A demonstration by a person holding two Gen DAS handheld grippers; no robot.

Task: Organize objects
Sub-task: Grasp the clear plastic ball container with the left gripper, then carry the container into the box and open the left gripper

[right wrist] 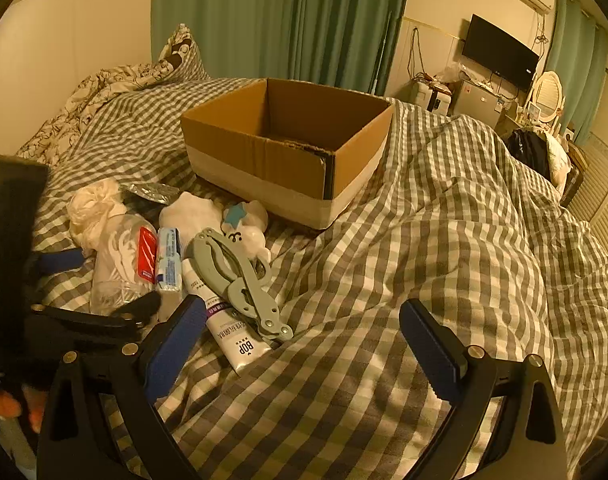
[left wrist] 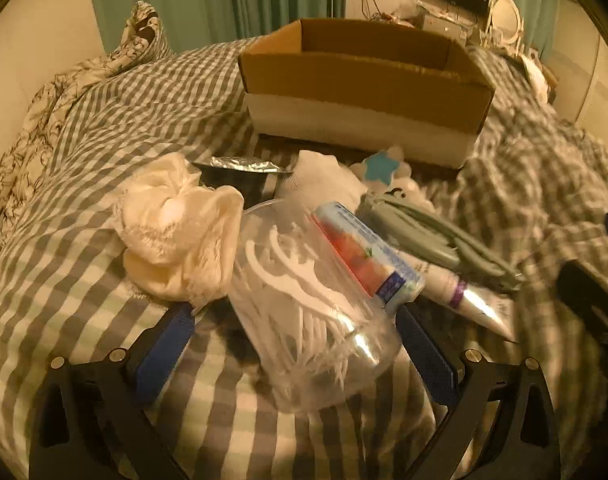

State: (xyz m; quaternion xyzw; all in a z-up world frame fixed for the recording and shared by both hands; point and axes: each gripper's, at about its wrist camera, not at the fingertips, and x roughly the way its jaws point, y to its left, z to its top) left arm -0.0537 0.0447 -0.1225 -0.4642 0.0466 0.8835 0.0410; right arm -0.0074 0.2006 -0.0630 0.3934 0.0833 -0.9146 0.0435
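My left gripper is open, its blue fingers on either side of a clear plastic jar of white floss picks lying on the checked bedspread; the jar also shows in the right wrist view. A boxed toothpaste lies against the jar, with a white tube and a grey folding tool beside it. An open cardboard box stands behind the pile. My right gripper is open and empty over bare bedspread, right of the pile.
A cream cloth, a foil packet, white socks and a white plush with a blue star lie around the jar. Patterned pillows lie at the bed's back left. A television and fridge stand at the back right.
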